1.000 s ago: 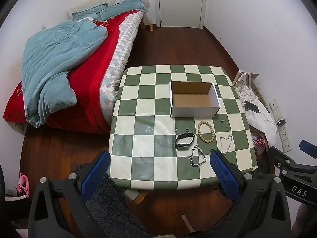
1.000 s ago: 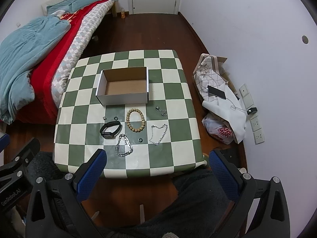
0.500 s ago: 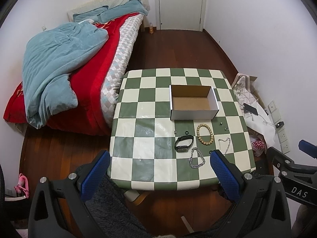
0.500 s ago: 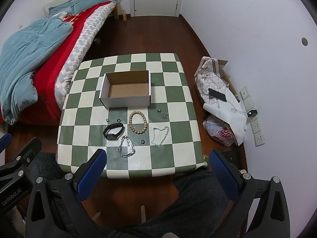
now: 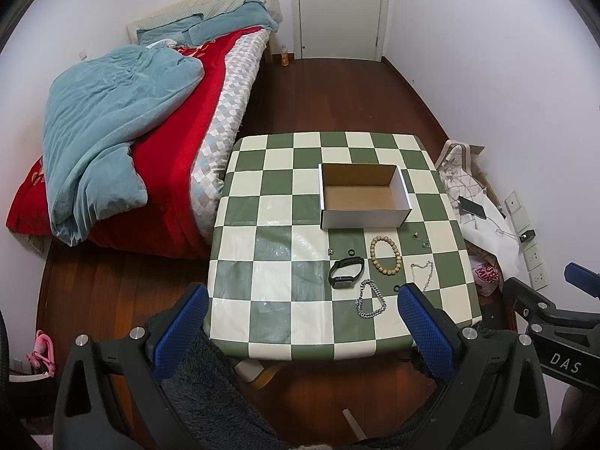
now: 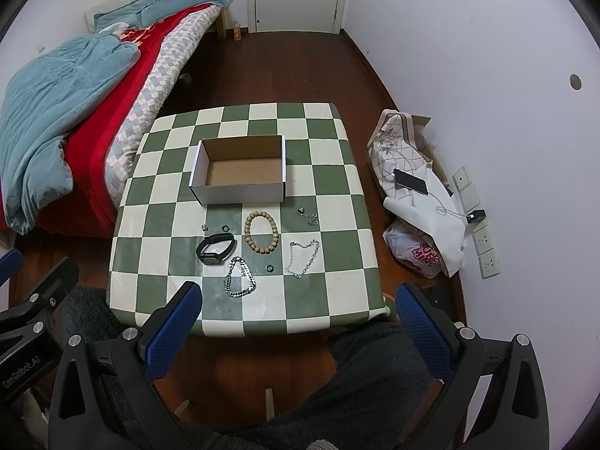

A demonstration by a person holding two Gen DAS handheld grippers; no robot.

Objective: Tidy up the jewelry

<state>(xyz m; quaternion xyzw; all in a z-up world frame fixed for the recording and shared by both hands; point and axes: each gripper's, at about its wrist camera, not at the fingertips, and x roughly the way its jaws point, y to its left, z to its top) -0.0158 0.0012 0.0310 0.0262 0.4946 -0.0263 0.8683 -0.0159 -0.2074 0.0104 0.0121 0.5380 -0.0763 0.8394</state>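
Up above the near edge of the table point(image 6: 330, 172), both grippers hang with their blue-padded fingers spread wide and nothing between them. The left gripper point(image 5: 300, 322) sits over the near edge toward the left, its right finger point(image 5: 423, 322) overlapping the near right corner in its own view; the right gripper point(image 6: 296, 322) frames the near edge too, and a dark fuzzy sleeve or lap shows below each.

Nearest that edge lies the thick silver chain point(image 6: 240, 277), looped, right of centre. Just beyond it sit the black band watch point(image 6: 215, 249) and, to its right, the wooden bead bracelet point(image 6: 261, 233), an open ring of beads. A thin silver chain point(image 6: 303, 258) lies farther right, with a small dark ring point(image 6: 269, 269) between it and the thick chain. Another dark ring point(image 6: 225, 228) and a tiny metal piece point(image 6: 204, 227) lie beyond the watch; small earrings or charms point(image 6: 308, 215), too small to make out, sit toward the right edge.

Behind all of them, toward the far edge, stands the open cardboard box point(image 6: 240, 187), with nothing inside. The green and cream checked table stands beside a bed point(image 5: 123, 142) on its left, and bags point(image 6: 416, 202) lie on the floor to its right.
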